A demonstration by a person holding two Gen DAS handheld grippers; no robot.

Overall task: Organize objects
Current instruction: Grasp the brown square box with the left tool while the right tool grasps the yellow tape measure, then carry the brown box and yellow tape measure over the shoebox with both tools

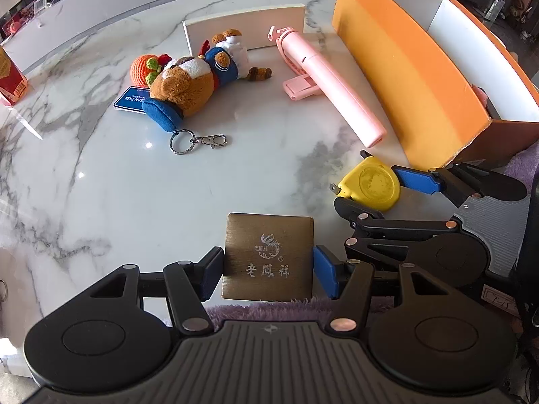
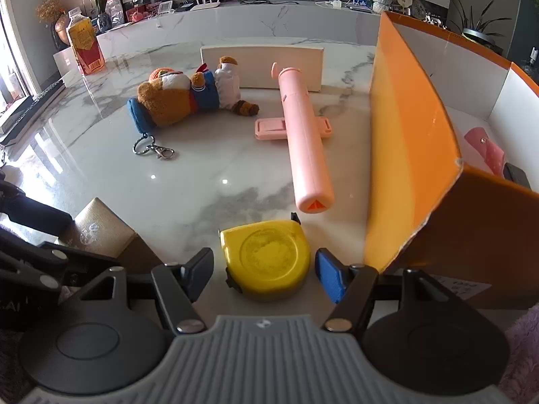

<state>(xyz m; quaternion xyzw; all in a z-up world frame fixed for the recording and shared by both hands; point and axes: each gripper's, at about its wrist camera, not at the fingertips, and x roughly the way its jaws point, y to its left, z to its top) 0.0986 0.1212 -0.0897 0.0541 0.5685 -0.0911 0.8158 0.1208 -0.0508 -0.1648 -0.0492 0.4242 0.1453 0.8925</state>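
Left wrist cam: I see a shiny white marble table (image 1: 141,185) w/ grey veins, light spots on it. A long white counter runs behind. My left gripper (image 1: 267,269) has its fingers tight on both sides of a square bronze box (image 1: 267,256), brushed metal look, silver logo on top. It sits at the near table edge. To the right, my right gripper (image 1: 377,198) has a round yellow tape measure (image 1: 374,181) between its fingers; can't tell from here if they touch it. Farther back lie a fuzzy brown teddy keychain (image 1: 188,80), a smooth pink tube (image 1: 326,80) and a tall orange box (image 1: 411,77), white inside.

Right wrist cam: same marble top, plants and a juice bottle (image 2: 84,43) at the back of the room. My right gripper (image 2: 266,274) is apart, fingers on both sides of the yellow tape measure (image 2: 269,256), w/ small gaps. The orange box (image 2: 407,155) stands just right of it. A flat cream box (image 2: 262,57) stands behind the teddy (image 2: 178,97)
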